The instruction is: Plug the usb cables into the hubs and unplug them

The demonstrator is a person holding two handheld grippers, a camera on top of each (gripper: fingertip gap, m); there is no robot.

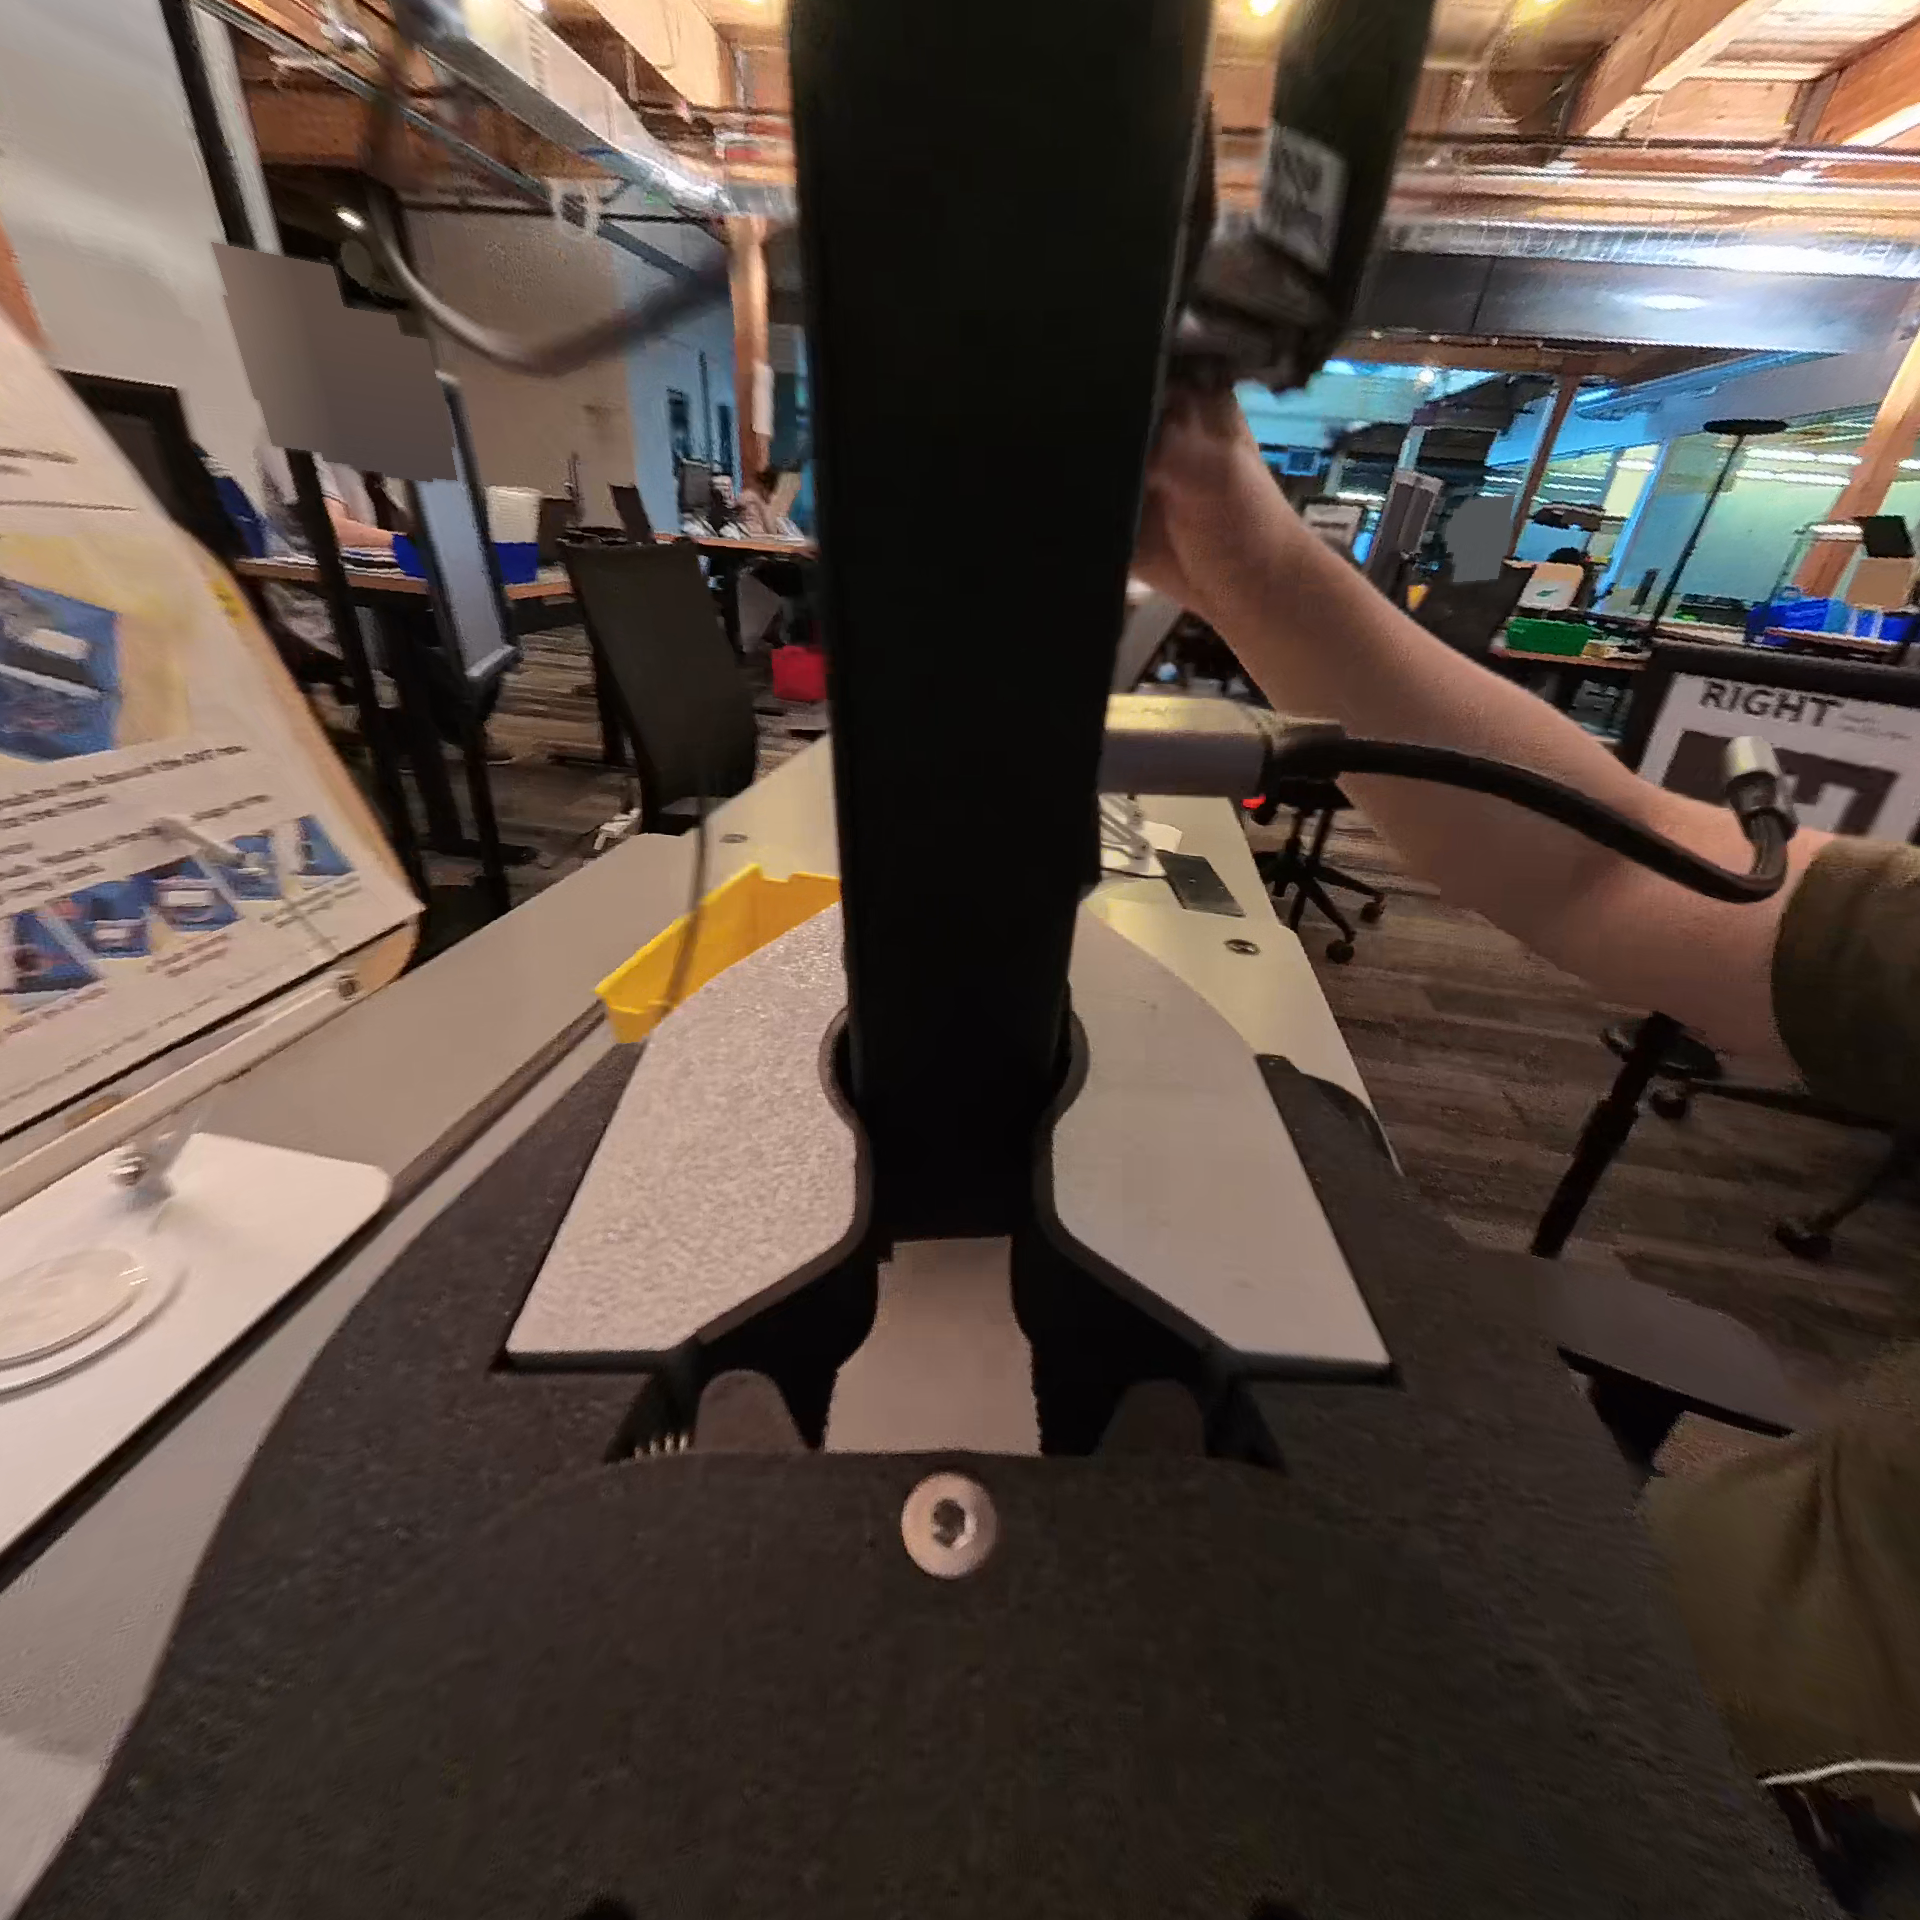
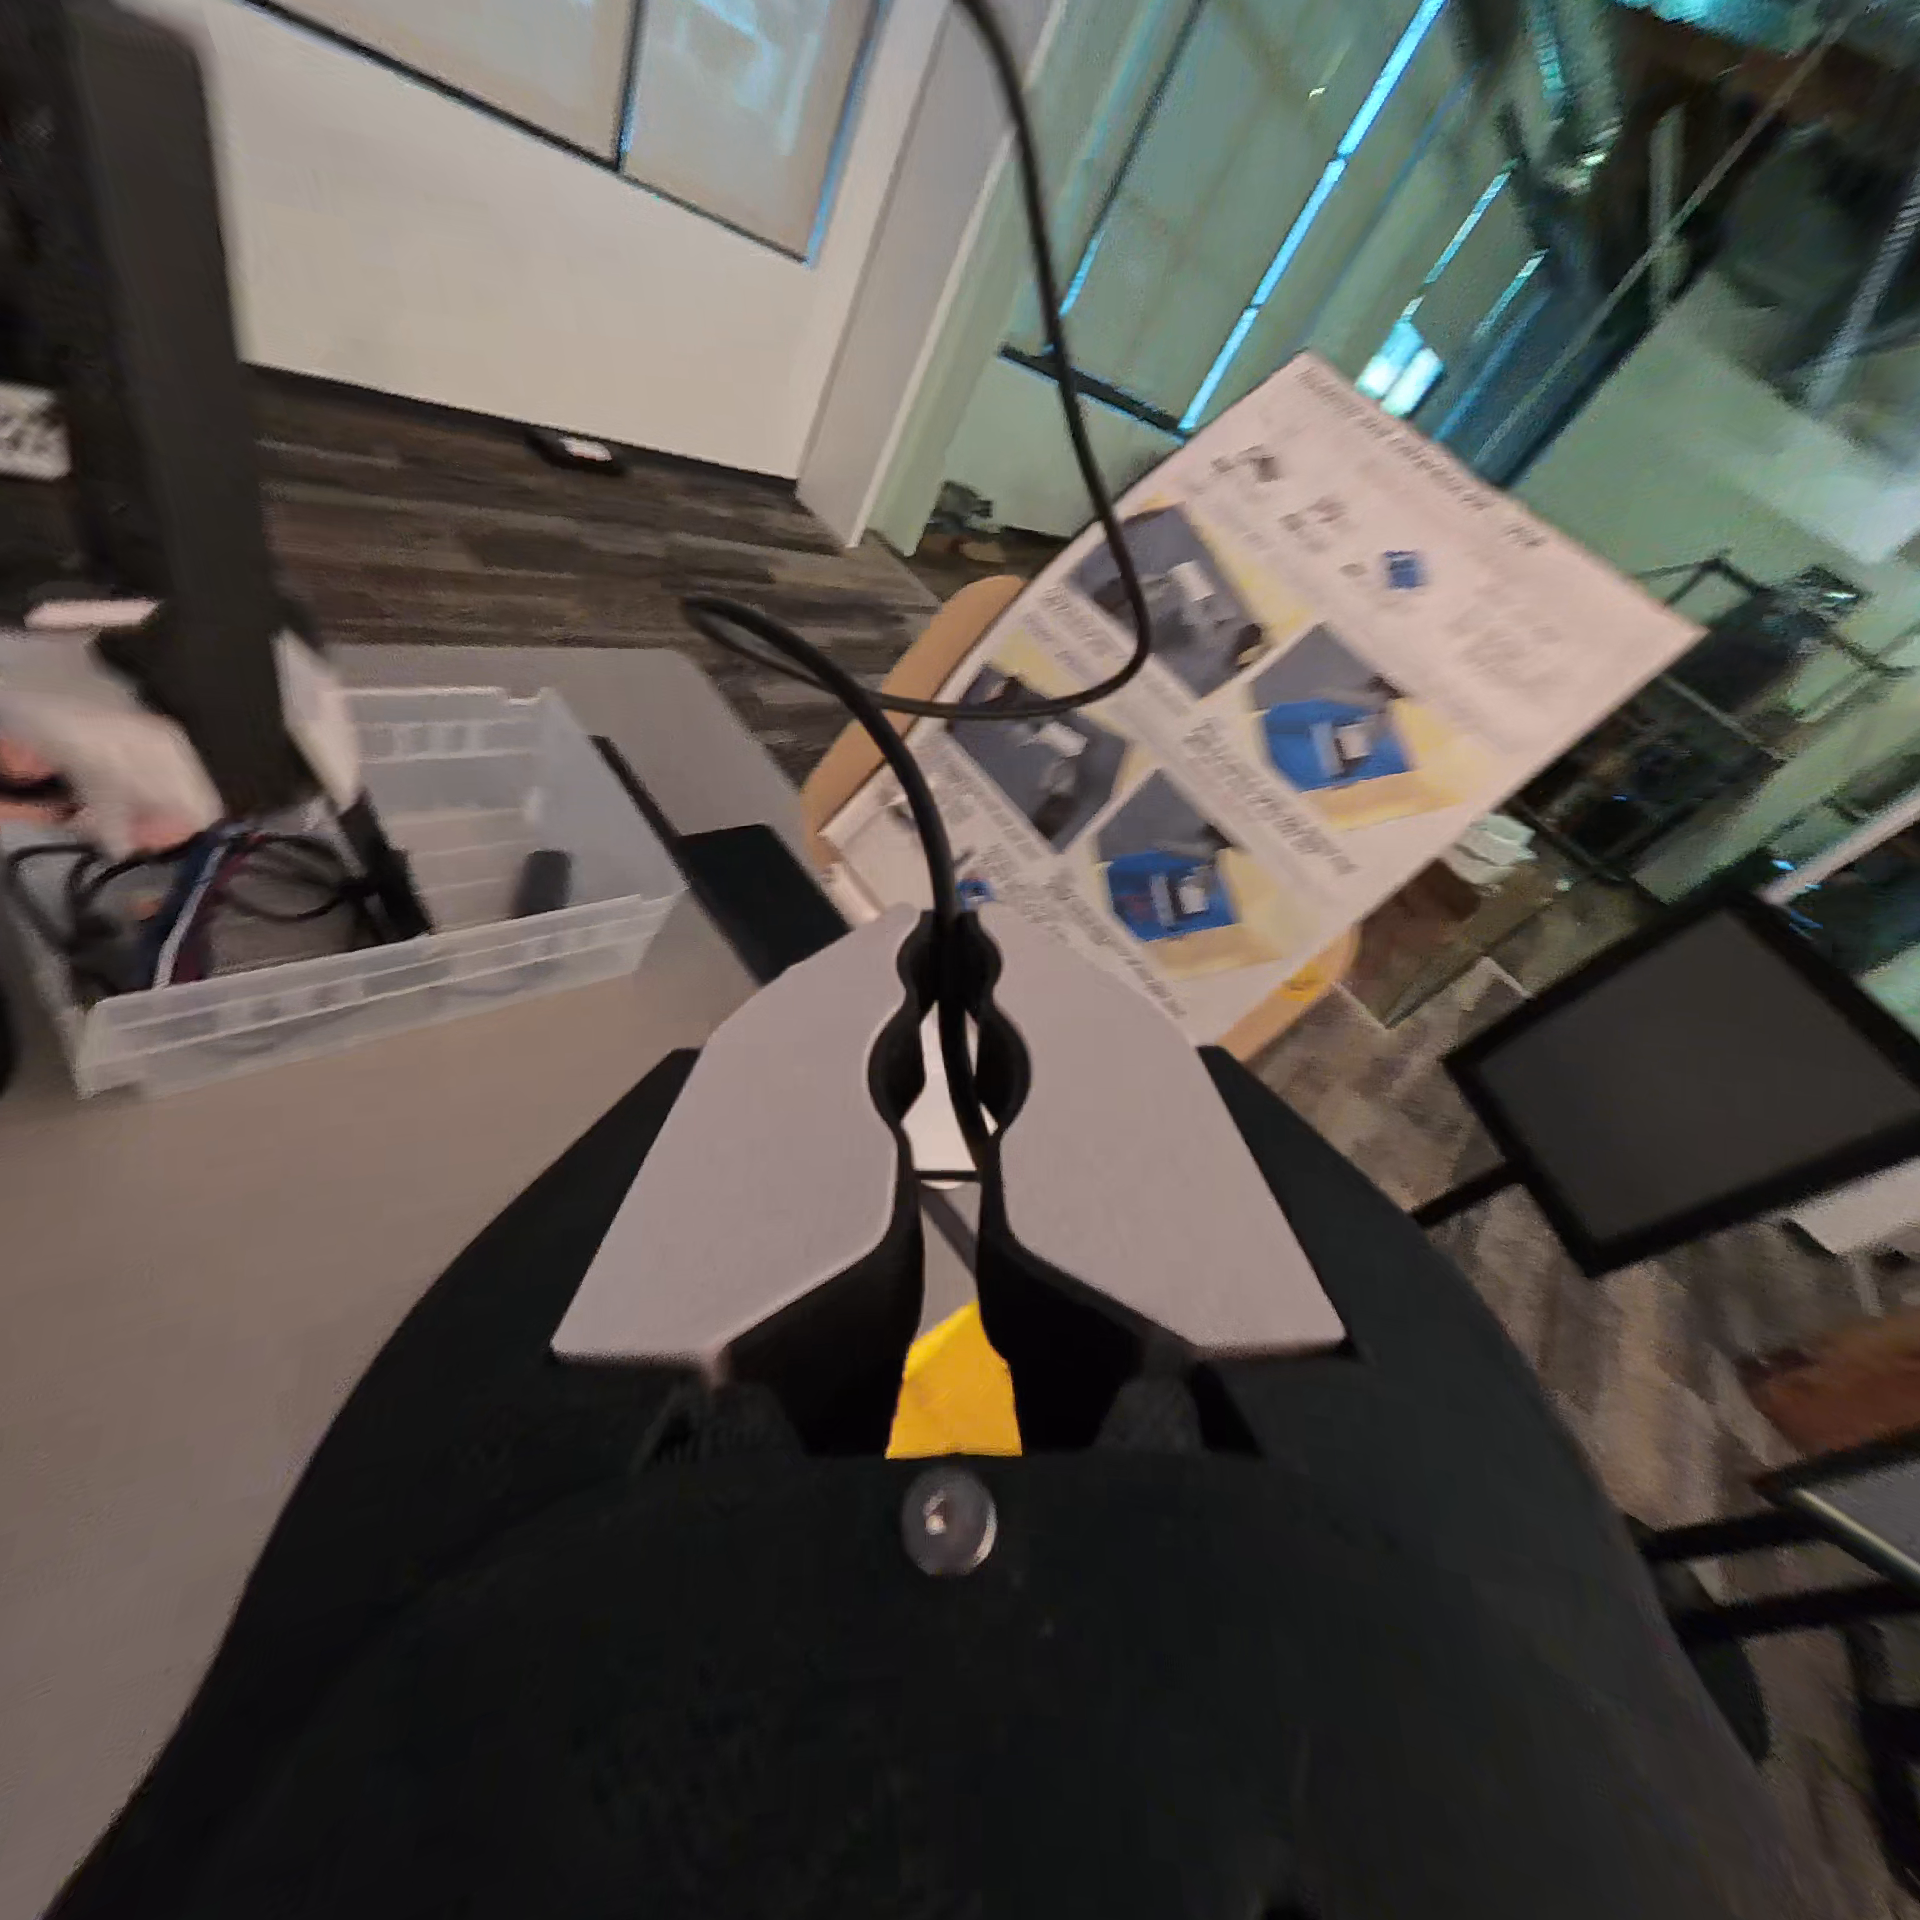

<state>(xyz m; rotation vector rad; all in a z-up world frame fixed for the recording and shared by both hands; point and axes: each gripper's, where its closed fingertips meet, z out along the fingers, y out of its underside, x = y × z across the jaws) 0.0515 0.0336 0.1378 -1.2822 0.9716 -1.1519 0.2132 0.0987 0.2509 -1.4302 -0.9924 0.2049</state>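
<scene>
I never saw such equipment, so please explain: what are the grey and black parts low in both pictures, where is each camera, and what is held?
Each picture comes from a camera on a hand-held two-finger gripper, looking along its fingers. The left gripper is clamped on a long black slab, probably a hub. The right gripper pinches a thin black cable. On the grey table stand a clear bin of cables and an instruction sheet; a yellow bin shows in the left view.

Both wrist views look closely along their jaws, sharing the instruction board [image 1: 156, 748].
</scene>
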